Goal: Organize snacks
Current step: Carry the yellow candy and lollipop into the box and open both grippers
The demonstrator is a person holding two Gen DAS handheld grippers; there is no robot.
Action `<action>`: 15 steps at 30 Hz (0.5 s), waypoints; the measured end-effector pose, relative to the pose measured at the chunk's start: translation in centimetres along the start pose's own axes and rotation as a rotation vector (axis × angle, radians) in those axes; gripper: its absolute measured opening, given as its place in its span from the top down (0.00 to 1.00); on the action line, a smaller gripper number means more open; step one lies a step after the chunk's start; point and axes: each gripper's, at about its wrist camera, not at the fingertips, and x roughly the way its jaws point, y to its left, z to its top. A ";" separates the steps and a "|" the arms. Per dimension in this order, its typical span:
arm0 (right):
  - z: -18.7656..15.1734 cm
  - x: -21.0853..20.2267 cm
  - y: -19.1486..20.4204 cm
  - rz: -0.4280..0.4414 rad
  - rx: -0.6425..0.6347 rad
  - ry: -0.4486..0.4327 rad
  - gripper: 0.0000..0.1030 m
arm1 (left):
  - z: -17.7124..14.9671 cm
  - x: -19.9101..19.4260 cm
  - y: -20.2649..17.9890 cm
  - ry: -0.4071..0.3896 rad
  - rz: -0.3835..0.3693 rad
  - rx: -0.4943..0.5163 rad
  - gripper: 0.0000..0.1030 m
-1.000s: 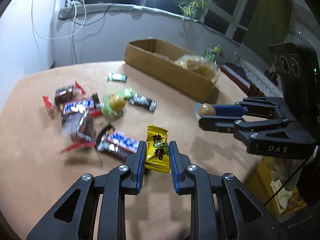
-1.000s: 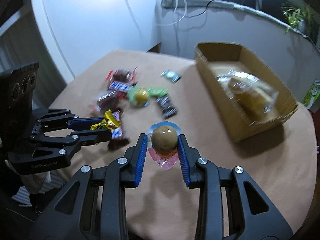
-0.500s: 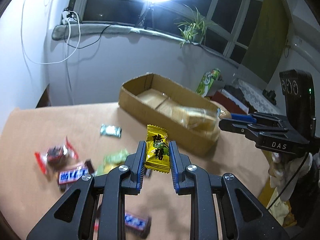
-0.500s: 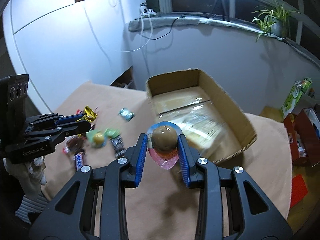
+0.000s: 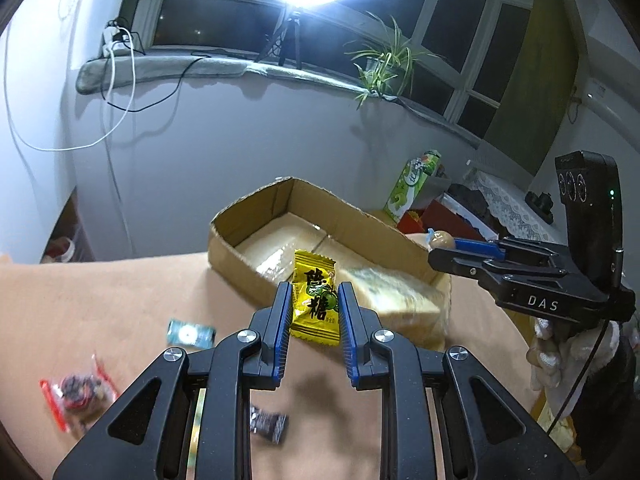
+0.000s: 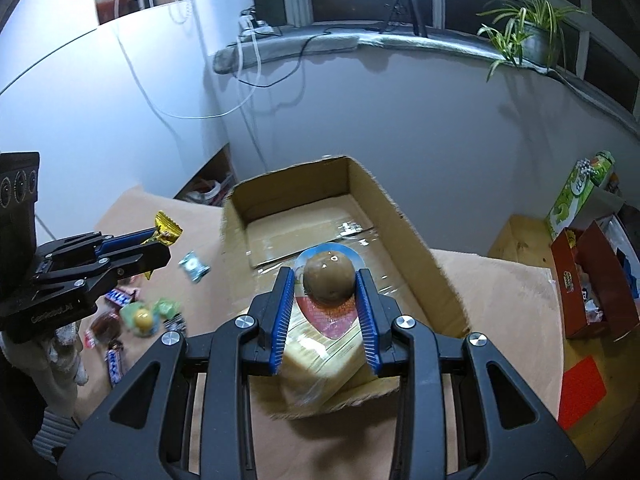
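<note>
My left gripper [image 5: 313,308] is shut on a yellow candy packet [image 5: 314,298] and holds it above the table, just short of the open cardboard box [image 5: 256,218]. My right gripper [image 6: 326,300] is shut on a brown egg snack in a clear pack [image 6: 329,280] and holds it over the box's near end [image 6: 424,264]. A wrapped bread loaf [image 6: 316,364] lies in the box. The right gripper shows in the left wrist view [image 5: 440,246]; the left gripper shows in the right wrist view [image 6: 164,240].
Loose snacks lie on the tan table: a teal candy [image 5: 188,333], a red-wrapped snack [image 5: 78,390], a dark bar [image 5: 268,428], Snickers bars [image 6: 116,360] and a green egg pack [image 6: 146,316]. A green carton [image 6: 576,192] and a red box [image 6: 588,280] stand to the right.
Both grippers rose from the table and moved toward the box with their snacks. The right one now hangs over the box's near end.
</note>
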 end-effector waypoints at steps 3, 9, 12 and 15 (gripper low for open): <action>0.5 1.4 -1.1 -0.006 0.019 0.016 0.69 | 0.7 1.6 0.2 0.016 0.001 -0.010 0.80; 1.0 3.4 -2.5 -0.022 0.033 0.039 0.69 | 1.4 4.0 0.4 0.045 0.007 -0.023 0.80; 1.2 4.1 -2.9 -0.029 0.036 0.050 0.69 | 1.8 5.0 0.5 0.054 0.013 -0.023 0.80; 1.3 4.8 -3.4 -0.035 0.038 0.061 0.68 | 2.0 5.6 0.4 0.061 0.016 -0.024 0.80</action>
